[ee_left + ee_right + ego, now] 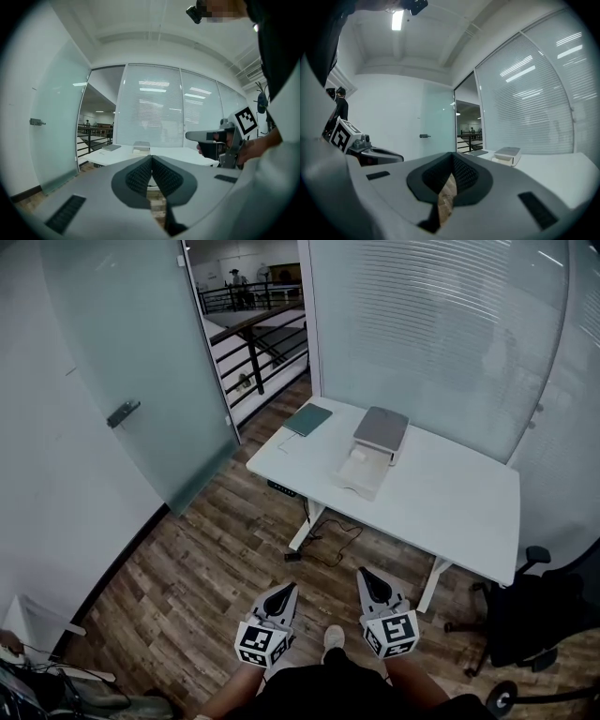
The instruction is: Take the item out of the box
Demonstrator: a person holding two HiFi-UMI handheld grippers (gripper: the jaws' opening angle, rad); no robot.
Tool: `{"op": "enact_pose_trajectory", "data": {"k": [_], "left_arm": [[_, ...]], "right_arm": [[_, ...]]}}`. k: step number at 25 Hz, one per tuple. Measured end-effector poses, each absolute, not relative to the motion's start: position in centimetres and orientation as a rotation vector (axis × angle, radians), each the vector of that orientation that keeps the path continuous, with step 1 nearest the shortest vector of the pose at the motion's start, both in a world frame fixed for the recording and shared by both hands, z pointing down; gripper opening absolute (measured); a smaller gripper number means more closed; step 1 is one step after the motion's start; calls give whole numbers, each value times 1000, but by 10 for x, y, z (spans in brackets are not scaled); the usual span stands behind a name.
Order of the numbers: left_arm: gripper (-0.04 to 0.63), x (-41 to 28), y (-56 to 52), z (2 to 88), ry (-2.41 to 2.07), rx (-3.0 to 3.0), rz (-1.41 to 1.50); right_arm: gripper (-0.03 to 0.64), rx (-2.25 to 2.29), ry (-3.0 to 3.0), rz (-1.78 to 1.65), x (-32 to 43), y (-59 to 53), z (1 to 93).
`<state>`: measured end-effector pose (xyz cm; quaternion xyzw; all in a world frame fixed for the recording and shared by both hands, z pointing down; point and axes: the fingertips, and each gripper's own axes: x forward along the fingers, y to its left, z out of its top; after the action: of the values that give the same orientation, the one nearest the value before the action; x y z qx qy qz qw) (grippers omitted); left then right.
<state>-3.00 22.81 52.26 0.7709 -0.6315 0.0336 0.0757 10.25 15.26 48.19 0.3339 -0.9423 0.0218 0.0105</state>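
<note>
The box [375, 448] sits on the white table [450, 493], well apart from the person, so I think both tools are just held low and pointing ahead for now. The left gripper [282, 592] is pressed together with nothing in it. The right gripper [370, 577] is the same — tight and empty. The item is too far off to see.

left gripper [283, 589], right gripper [367, 574]: grey shells, black ribbed fingers [139, 177], black-and-white marker cubes [262, 643]. Wearer: dark clothing [337, 692], white shoe [334, 637].
</note>
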Motion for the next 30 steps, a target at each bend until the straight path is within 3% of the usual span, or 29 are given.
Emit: {"op": "enact_pose_trajectory", "data": {"k": [15, 30], "left_arm": [[12, -66, 95, 524, -1921, 2285, 128], [11, -82, 36, 504, -1985, 2290, 137]], "right_arm": [[5, 956, -2917, 150, 71, 21, 503], [6, 955, -2955, 122, 54, -45, 489]]}}
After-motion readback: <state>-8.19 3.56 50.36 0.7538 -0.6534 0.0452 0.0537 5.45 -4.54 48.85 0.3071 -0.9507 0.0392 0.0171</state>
